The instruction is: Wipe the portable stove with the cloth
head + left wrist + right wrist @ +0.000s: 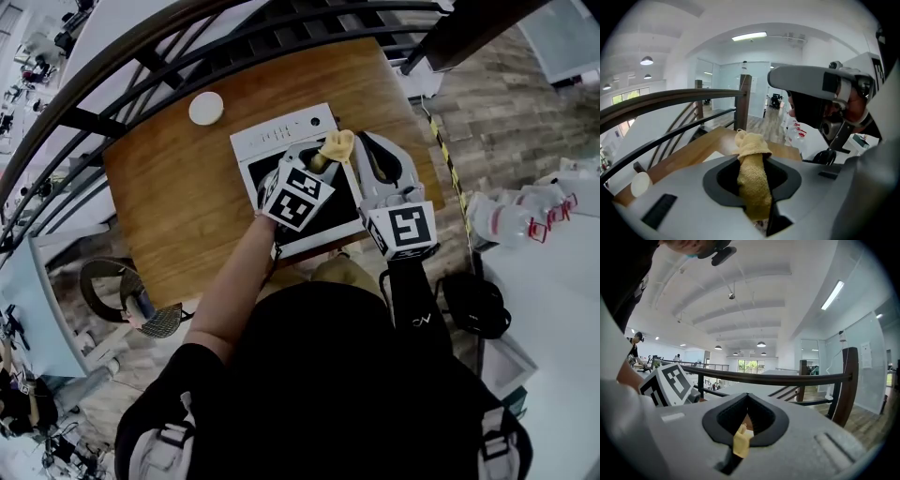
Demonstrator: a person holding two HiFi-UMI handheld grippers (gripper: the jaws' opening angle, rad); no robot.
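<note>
Cloth [336, 147], yellow and bunched, sits over far right part of portable stove [281, 131] on wooden table [169, 187]; contact with stove unclear. Left gripper [752, 157] clamped on cloth, strip running up between jaws. Right gripper [747, 401] jaws together, small yellow scrap, likely cloth corner, pinched low. Judgement: wiping barely begun, black top mostly left. No container in play; white disc [206, 108] lies apart.
</note>
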